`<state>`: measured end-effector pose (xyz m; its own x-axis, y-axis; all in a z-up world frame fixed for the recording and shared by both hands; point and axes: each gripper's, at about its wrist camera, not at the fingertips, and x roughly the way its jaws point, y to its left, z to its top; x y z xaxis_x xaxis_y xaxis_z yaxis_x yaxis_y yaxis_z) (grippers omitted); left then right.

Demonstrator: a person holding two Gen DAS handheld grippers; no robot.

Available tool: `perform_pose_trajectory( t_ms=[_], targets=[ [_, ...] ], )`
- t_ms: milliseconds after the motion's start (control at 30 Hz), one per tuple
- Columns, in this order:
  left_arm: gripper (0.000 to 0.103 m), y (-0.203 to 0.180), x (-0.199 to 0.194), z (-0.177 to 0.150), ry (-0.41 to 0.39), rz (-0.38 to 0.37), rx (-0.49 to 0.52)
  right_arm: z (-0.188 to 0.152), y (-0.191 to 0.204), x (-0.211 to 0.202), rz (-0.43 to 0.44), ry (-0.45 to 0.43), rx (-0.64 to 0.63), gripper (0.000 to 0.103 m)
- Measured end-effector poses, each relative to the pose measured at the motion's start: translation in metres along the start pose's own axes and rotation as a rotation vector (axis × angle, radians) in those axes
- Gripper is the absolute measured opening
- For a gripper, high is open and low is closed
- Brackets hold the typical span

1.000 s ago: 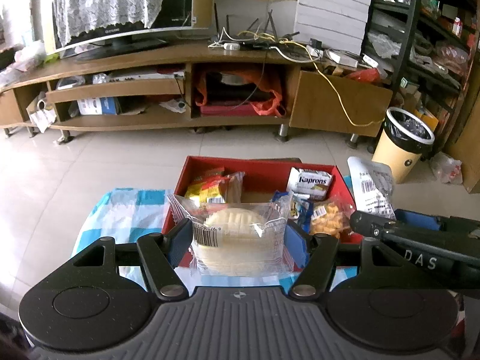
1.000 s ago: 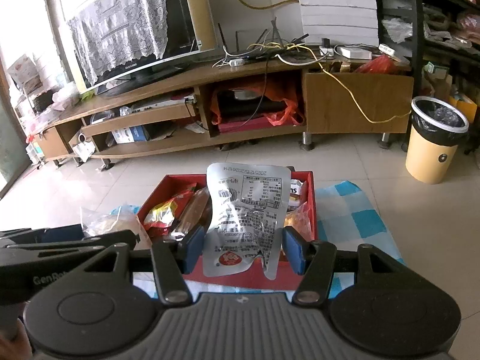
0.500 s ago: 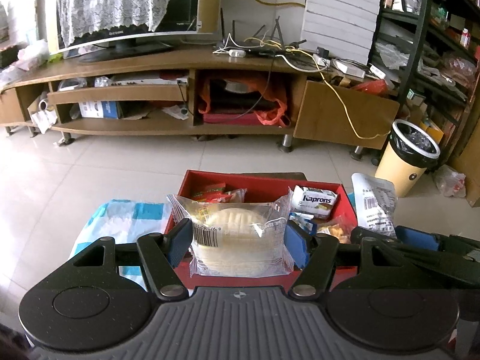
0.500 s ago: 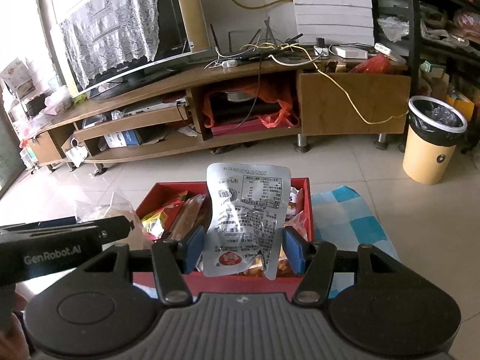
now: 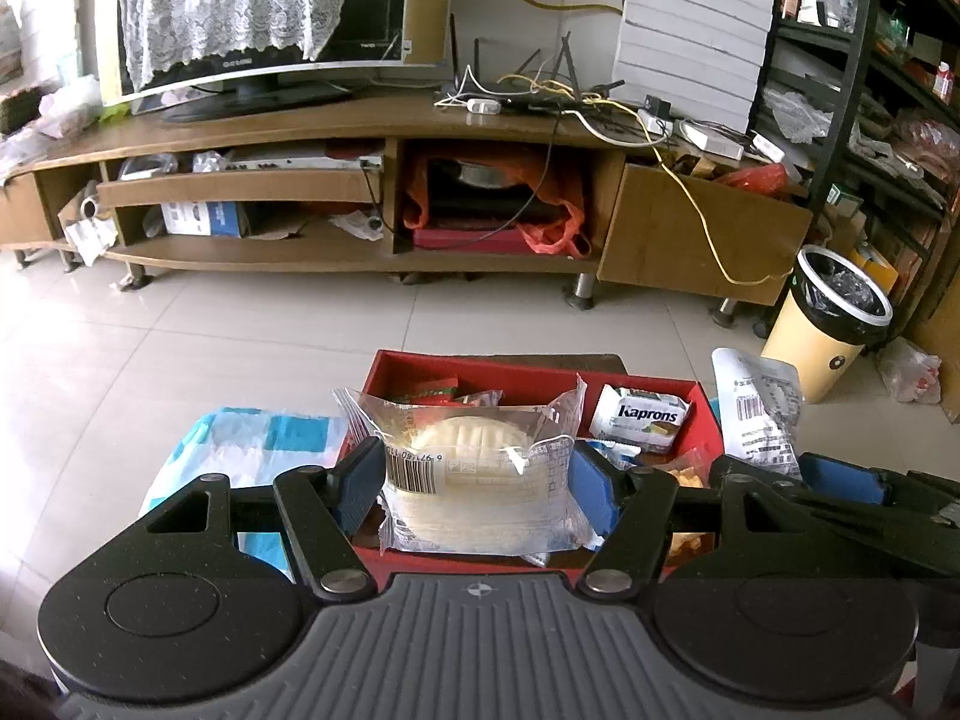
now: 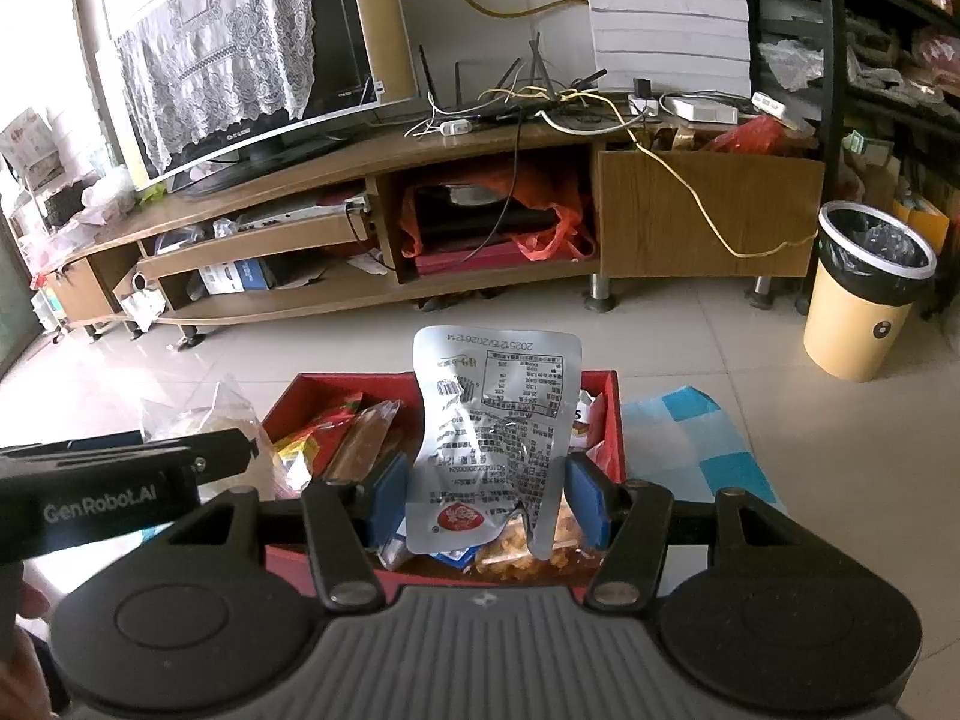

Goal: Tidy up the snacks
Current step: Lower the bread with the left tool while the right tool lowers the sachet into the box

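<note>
My left gripper (image 5: 477, 489) is shut on a clear-wrapped round pastry (image 5: 474, 480) and holds it above the near edge of a red box (image 5: 528, 372). The box holds several snacks, among them a white Kaprons pack (image 5: 645, 420). My right gripper (image 6: 483, 501) is shut on a silver foil pouch (image 6: 495, 426) that stands upright over the same red box (image 6: 612, 420). In the left wrist view the pouch (image 5: 759, 414) and right gripper (image 5: 840, 486) show at the right. In the right wrist view the left gripper (image 6: 120, 480) shows at the left.
The box sits on a blue-and-white checked cloth (image 5: 252, 444) on a low table. Beyond is tiled floor, a long wooden TV stand (image 5: 420, 192) with cables, a yellow waste bin (image 5: 834, 324) at right and dark shelving (image 5: 870, 90) at far right.
Both grippers have risen and drawn back a little with their packets, so the red box sits lower and farther in both views. Both grips are unchanged.
</note>
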<state>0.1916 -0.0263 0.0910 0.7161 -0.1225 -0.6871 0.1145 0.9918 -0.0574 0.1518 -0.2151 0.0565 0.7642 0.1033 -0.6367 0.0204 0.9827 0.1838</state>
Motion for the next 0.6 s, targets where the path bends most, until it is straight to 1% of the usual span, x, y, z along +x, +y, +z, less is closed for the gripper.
perform_pose_trajectory(
  t_ms=[267,600],
  targets=[
    [0.072,-0.004,0.013,0.007,-0.004,0.004,0.012,0.005,-0.001,0.012,-0.01,0.007,-0.011,0.053],
    [0.072,-0.006,0.025,0.008,-0.007,0.004,0.022,0.015,-0.003,0.021,-0.014,-0.012,-0.01,0.053]
  ],
)
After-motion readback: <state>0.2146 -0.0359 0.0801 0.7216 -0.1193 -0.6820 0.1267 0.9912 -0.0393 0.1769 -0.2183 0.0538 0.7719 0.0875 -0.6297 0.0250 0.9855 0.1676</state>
